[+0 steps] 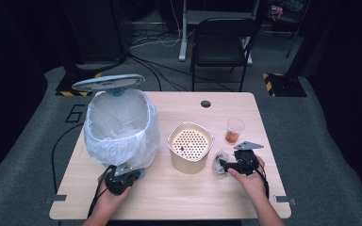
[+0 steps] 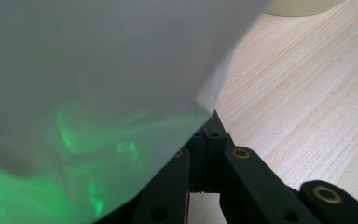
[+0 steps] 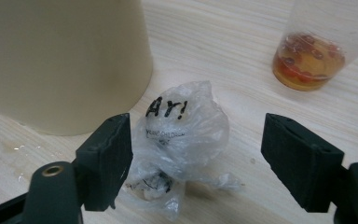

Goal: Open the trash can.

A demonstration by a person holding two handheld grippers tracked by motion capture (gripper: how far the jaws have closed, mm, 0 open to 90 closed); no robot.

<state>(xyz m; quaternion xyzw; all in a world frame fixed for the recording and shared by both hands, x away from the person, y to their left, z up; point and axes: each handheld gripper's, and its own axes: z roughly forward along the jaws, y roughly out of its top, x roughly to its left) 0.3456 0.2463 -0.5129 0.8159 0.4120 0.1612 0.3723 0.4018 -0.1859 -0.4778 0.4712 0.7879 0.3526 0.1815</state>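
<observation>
Right gripper view: claw [image 3: 196, 154] straddles wrapper [image 3: 182, 135]

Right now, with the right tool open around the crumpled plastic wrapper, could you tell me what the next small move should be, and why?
Probably close the right tool on the crumpled plastic wrapper. Its pads stand apart on either side of the wrapper, which lies loose on the table beside the cream strainer pot. The left tool is shut at the lined bin, seemingly steadying it for the drop.
</observation>
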